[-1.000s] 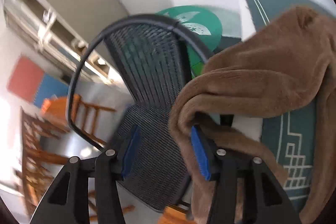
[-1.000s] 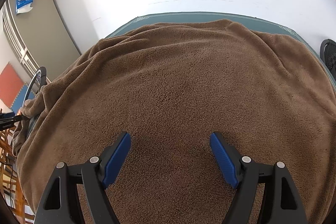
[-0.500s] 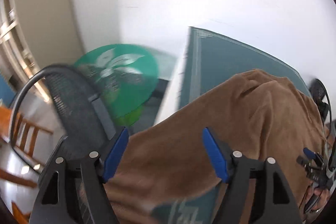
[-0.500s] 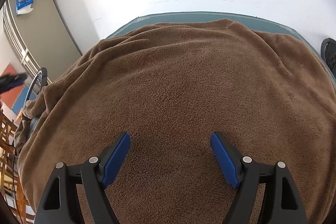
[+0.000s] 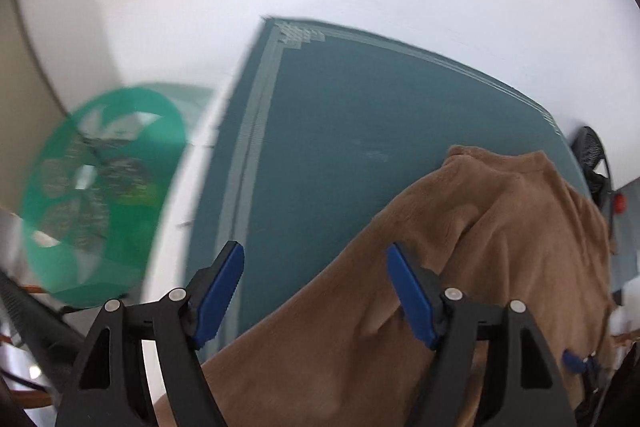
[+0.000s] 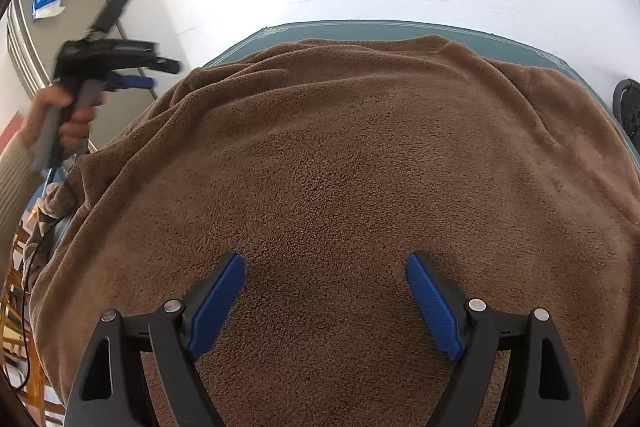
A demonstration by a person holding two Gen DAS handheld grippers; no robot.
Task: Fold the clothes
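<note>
A brown fleece garment (image 6: 340, 167) lies spread over the teal table cover (image 6: 360, 27), its left edge hanging off the table's side. My right gripper (image 6: 325, 263) hovers just above the fleece, open, with nothing between its fingers. In the left wrist view the same brown fleece (image 5: 460, 267) fills the lower right, on the teal cover (image 5: 340, 147). My left gripper (image 5: 314, 253) is open and holds nothing, raised over the table's left part. A hand carries the left gripper (image 6: 132, 71) at the far left of the right wrist view.
A green round disc with white petal marks (image 5: 100, 187) stands left of the table, blurred. A black fan (image 5: 592, 163) sits at the table's far right edge. White wall lies behind. Wooden chairs (image 6: 16, 267) stand at the lower left.
My left gripper let go of the fleece edge beside the mesh chair, rose and swung right over the table. The right gripper stayed still and open.
</note>
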